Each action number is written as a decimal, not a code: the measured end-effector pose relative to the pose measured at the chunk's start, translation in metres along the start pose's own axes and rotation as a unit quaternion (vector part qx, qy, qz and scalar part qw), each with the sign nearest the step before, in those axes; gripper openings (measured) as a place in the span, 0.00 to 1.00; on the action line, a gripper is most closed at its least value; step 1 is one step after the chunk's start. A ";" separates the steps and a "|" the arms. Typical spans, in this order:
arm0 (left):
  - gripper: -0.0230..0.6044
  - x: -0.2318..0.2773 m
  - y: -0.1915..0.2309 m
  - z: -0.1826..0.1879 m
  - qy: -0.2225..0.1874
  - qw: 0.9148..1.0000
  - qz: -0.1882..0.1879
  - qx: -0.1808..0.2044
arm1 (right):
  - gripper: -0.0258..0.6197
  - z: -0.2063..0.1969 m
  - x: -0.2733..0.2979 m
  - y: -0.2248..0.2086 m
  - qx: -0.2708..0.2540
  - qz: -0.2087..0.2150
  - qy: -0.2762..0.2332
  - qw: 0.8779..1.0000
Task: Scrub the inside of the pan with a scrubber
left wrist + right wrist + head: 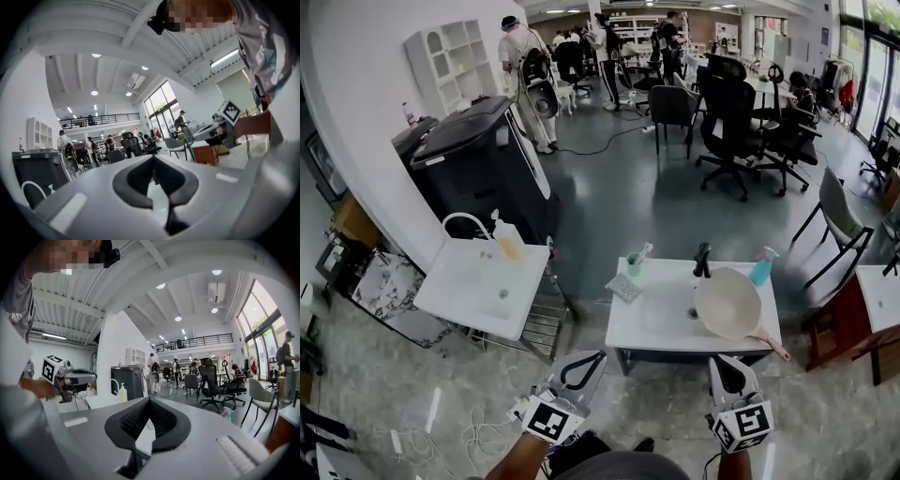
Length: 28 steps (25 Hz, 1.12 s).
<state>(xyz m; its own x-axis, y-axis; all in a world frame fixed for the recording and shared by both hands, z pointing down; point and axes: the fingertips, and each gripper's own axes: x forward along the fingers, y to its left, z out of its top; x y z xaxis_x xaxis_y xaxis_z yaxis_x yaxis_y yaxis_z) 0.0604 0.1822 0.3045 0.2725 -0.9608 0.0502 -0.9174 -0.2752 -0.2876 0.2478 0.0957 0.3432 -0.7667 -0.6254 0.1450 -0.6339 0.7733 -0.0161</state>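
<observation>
Scrubbing has not begun; this looks like the approach. The left hand-held gripper [581,367] and right hand-held gripper [729,373] are both closed and empty, well short of the white table [630,336]. The pan [728,303] lies tilted at its right side. The grey pad [624,289] on the left is probably the scrubber, though it is too small to be sure. Next, one gripper must open and take it.

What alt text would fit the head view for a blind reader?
The left gripper and right gripper, both shut and empty, point toward a white sink counter where a cream pan lies beside a black tap and a teal spray bottle.
</observation>
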 end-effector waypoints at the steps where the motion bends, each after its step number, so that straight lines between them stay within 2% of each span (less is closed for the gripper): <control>1: 0.04 0.001 0.000 -0.001 0.003 1.000 0.002 0.000 | 0.04 -0.003 0.001 -0.001 0.002 0.003 0.002 1.000; 8: 0.04 0.029 0.017 -0.021 0.016 1.000 0.001 -0.008 | 0.04 -0.016 0.022 -0.016 0.006 0.000 0.018 1.000; 22: 0.04 0.132 0.095 -0.041 -0.023 0.997 -0.067 -0.022 | 0.04 0.005 0.112 -0.045 -0.006 -0.053 0.043 0.998; 28: 0.04 0.156 0.134 -0.056 -0.029 0.996 -0.080 -0.029 | 0.04 0.007 0.159 -0.045 -0.008 -0.061 0.057 0.997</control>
<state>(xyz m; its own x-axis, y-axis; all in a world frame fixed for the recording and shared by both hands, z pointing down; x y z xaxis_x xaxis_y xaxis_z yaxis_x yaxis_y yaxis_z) -0.0357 -0.0067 0.3270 0.4316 -0.9014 0.0349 -0.8756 -0.4280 -0.2238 0.1536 -0.0398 0.3597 -0.6675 -0.6993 0.2559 -0.7188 0.6948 0.0241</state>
